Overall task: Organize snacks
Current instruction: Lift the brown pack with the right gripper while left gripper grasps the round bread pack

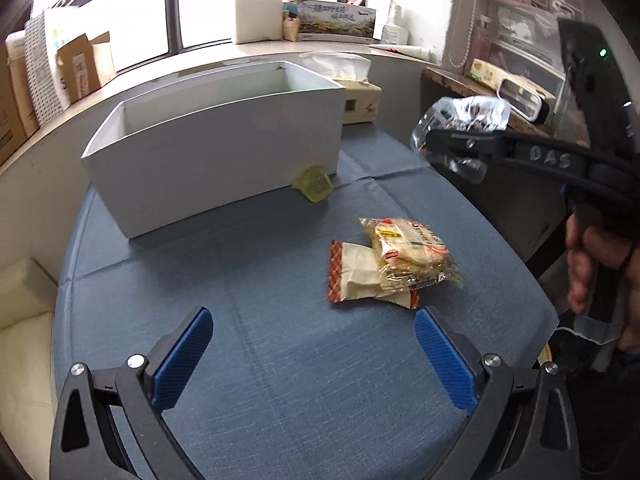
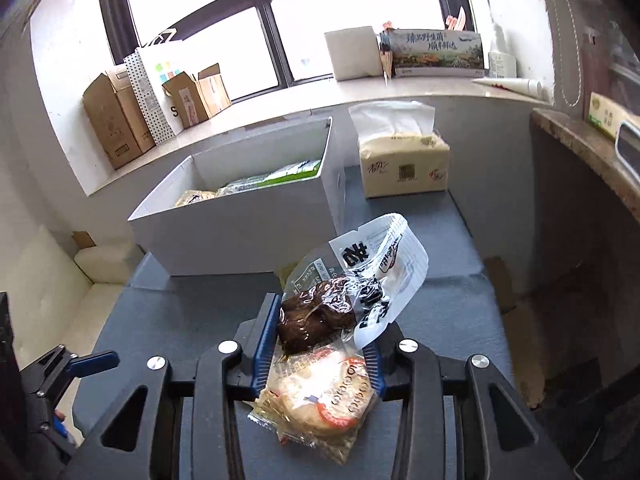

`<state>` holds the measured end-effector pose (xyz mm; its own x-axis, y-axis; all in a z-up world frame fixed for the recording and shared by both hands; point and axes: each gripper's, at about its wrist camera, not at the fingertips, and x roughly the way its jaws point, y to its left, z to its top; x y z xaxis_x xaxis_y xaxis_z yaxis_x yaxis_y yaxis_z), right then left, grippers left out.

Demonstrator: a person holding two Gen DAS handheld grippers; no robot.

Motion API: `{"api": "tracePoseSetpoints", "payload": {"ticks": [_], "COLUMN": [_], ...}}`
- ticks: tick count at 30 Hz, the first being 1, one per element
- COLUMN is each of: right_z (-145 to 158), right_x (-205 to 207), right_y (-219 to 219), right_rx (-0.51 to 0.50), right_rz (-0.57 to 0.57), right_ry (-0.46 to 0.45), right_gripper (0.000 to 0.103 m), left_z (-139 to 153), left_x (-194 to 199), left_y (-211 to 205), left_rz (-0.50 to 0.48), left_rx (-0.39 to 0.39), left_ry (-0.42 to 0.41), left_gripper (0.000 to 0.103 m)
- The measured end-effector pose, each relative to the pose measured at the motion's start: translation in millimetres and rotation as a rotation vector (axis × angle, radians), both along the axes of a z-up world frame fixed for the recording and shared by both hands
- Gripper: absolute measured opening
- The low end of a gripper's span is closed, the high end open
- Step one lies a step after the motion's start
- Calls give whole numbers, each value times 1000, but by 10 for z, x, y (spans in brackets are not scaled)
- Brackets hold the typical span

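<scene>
My right gripper is shut on a clear packet of dark brown snack and holds it above the table; it also shows in the left wrist view, at the right gripper. A rice cracker packet lies on top of a beige and orange packet on the blue cloth; the cracker packet shows below my right gripper. A small yellow packet leans at the white box. The box holds several packets. My left gripper is open and empty, near the table's front.
A tissue pack stands right of the box. Cardboard boxes and a paper bag line the windowsill. A wooden side shelf stands at the right. A cream cushion lies left of the table.
</scene>
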<state>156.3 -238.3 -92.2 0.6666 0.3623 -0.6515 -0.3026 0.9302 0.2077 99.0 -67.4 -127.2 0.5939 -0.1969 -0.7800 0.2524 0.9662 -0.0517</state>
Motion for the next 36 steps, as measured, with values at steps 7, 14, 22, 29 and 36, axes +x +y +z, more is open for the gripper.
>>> {"api": "tracePoseSetpoints", "payload": {"ticks": [7, 14, 22, 29, 36], "right_z": [333, 314, 175, 112, 111], "right_x": [-357, -504, -553, -531, -368], "right_y": [-464, -835, -1053, -950, -576], "right_rx": [-20, -3, 31, 37, 61], "right_rz": [-86, -164, -202, -170, -66], "right_ry": [-72, -72, -37, -24, -24], "right_gripper": [42, 42, 42, 42, 42], "left_z": [-89, -352, -504, -142, 481], "left_x": [340, 707, 819, 668, 468], "left_y": [-704, -1222, -1188, -949, -225], "left_rz": [-121, -146, -98, -64, 57], "left_rx": [29, 132, 162, 103, 17], "left_ry": [43, 80, 104, 29, -84], "left_gripper": [103, 103, 78, 78, 78]}}
